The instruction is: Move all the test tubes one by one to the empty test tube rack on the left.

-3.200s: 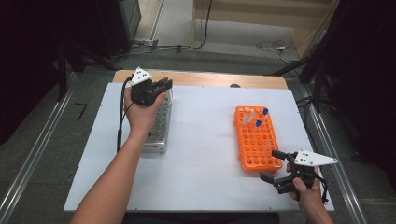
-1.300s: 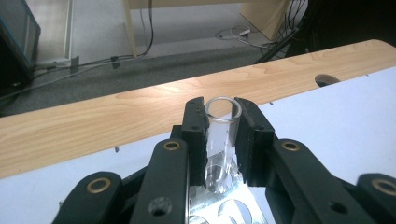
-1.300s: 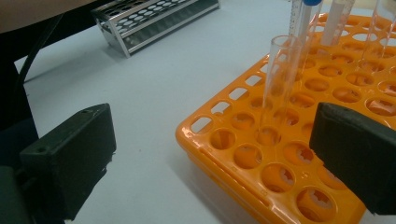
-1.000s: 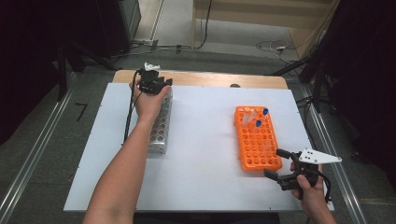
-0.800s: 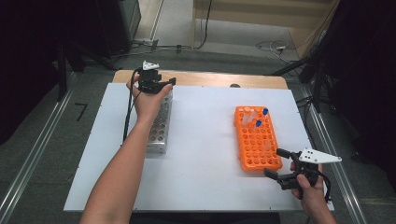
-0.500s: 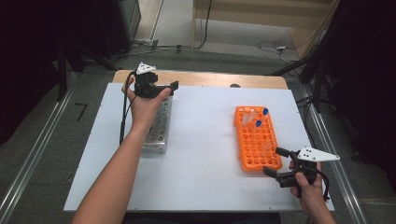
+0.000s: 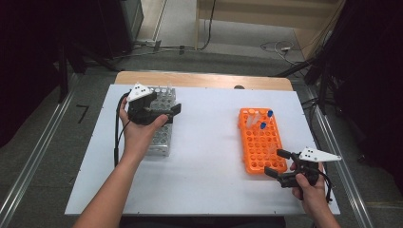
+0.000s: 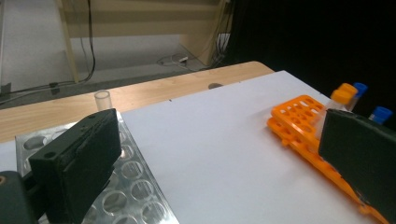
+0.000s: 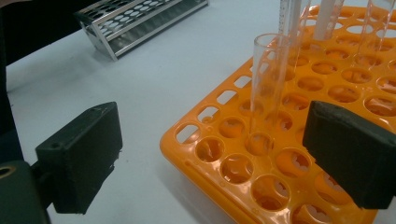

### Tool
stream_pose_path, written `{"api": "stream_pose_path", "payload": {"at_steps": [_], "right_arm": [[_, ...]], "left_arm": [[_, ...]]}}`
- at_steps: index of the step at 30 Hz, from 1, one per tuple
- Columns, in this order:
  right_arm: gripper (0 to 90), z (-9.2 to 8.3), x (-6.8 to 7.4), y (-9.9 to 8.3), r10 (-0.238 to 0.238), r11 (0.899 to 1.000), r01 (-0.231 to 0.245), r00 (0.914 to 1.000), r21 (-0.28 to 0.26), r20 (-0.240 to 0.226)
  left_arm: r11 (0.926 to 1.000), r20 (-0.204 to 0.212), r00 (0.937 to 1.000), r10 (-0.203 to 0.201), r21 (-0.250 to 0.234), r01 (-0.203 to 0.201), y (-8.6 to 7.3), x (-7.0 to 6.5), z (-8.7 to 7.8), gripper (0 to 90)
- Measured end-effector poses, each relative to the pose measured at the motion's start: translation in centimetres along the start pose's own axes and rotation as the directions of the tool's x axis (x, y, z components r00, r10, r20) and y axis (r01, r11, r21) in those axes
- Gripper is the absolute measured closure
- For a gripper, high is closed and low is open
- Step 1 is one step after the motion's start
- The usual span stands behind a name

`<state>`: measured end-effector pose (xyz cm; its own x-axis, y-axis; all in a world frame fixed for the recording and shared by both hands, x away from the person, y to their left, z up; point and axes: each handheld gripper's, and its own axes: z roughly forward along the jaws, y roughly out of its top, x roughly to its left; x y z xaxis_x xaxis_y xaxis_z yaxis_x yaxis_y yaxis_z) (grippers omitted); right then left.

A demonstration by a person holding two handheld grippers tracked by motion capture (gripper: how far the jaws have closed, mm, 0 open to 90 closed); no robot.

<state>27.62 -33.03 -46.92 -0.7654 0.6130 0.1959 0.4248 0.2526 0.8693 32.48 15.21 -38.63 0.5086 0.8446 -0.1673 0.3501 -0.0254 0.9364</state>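
A: Where's my left gripper [image 7: 164,112] now?

B: Upper left of the high view, over the metal rack [image 7: 161,124], jaws level and pointing toward the frame's right. A second back it sat higher in the frame, at the rack's far end, jaws nearly together. They've just been opening, and now stand wide with nothing between them.

A: And the tube I was carrying?

B: In the left gripper view a clear tube [image 8: 102,100] stands upright in a far hole of the rack, upper left, beyond the left jaw and apart from it.

A: My right gripper [image 7: 278,164]?

B: Lower right of the high view, same spot as in the earlier frames, jaws apart, just beside the near end of the orange rack [image 7: 260,140]. In the right gripper view a clear tube [image 9: 269,81] stands in a near hole of that rack [image 9: 224,140], between the two jaws in the picture but farther off; neither pad touches it.

A: Anything else in the orange rack?

B: Blue-capped tubes [image 7: 269,114] at its far end, as before.
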Motion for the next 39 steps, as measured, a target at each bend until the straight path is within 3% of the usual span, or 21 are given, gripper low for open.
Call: {"api": "stream_pose_path", "payload": {"at_steps": [10,13,15,20,24,28,39], "right_arm": [[5.2,0.9,-0.1,0.0,-0.006,0.999,0.006,0.9999,0.033,0.011],[12.4,1.1,-0.1,0.0,-0.002,0.999,0.001,0.9994,0.032,0.033],[13.7,1.2,-0.2,0.0,-0.003,0.999,0.001,0.9992,0.032,0.041],[26.0,1.4,-0.2,0.0,0.0,1.0,-0.002,0.9981,0.029,0.062],[35.1,1.6,-0.3,0.0,0.001,1.0,-0.004,0.994,0.022,0.109],[43.7,1.9,-0.3,0.0,-0.008,1.0,0.005,0.9898,0.024,0.143],[65.1,2.1,-0.5,-0.5,-0.012,1.0,0.009,0.9801,0.016,0.198]], "left_arm": [[0.9999,0.052,0.9985,0.013,-0.011,-0.012,-3.4,-2.9,-3.6,0.0],[0.9998,0.076,0.9969,0.016,-0.01,-0.015,-4.5,-3.9,-4.2,0.0],[0.9991,0.09,0.9951,0.041,-0.002,-0.041,-5.2,-4.6,-4.5,0.0],[0.9995,0.136,0.9902,0.032,-0.002,-0.032,-7.0,-5.9,-5.2,0.0],[0.9989,0.158,0.9864,0.044,0.007,-0.045,-8.2,-6.8,-5.5,0.0],[0.9991,0.18,0.9829,0.038,0.011,-0.041,-8.9,-7.2,-5.7,0.0],[0.999,0.179,0.9832,0.035,0.02,-0.039,-9.5,-7.0,-5.4,0.5]]}}
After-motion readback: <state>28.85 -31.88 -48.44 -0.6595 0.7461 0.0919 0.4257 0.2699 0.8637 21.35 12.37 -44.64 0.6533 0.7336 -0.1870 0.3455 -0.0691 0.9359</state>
